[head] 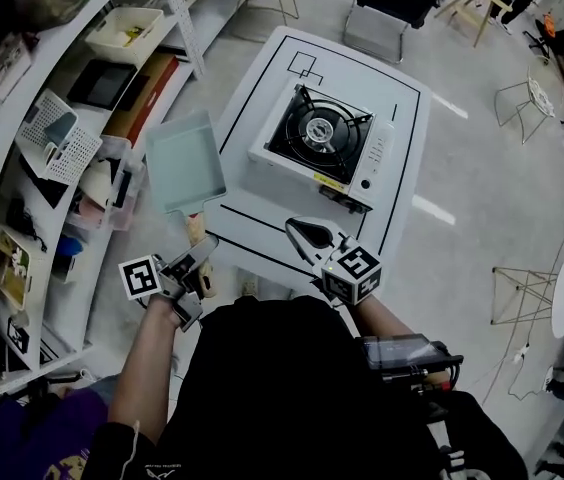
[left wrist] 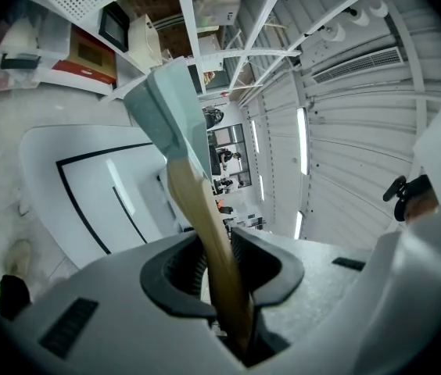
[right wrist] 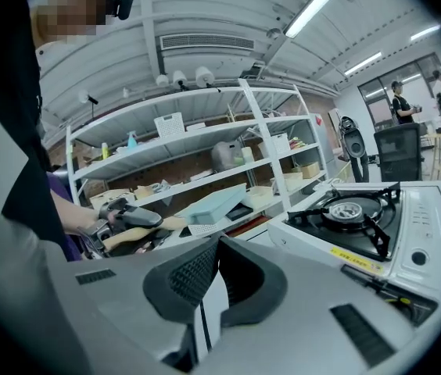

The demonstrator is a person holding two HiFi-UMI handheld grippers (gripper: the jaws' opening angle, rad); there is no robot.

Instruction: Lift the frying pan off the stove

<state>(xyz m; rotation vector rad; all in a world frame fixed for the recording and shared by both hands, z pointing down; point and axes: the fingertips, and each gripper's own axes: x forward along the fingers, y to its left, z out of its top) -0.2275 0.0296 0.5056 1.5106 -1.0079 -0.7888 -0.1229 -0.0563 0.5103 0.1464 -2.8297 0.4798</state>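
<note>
A person stands at the near end of a white table (head: 262, 73) with both forearms stretched forward and a gripper in each hand. The left forearm (head: 147, 368) reaches out past the table's left edge, its left gripper (head: 197, 258) held about level and clamped on the wooden handle (head: 196, 226) of a pale blue rectangular pan (head: 184, 160). The left gripper view shows the handle (left wrist: 205, 225) wedged between the jaws of the left gripper (left wrist: 220, 264), with the pan (left wrist: 166, 100) beyond. The pan is off the stove (head: 322, 143) and in the air, open side up. Its long axis runs from the handle nearest the person to the body farther off, angled slightly toward the shelves (head: 52, 118). It hangs over the strip of floor between shelves and table, its right edge just beside the table's rim and storage bins close on its left. The burner stands bare in the middle of the table. The right gripper (head: 297, 230) hovers over the table's near edge, tilted slightly down, with its jaws together at the tips and holding nothing. The right gripper view has the right gripper (right wrist: 214, 248) aimed between the stove (right wrist: 353, 217) and the pan (right wrist: 216, 203).
</note>
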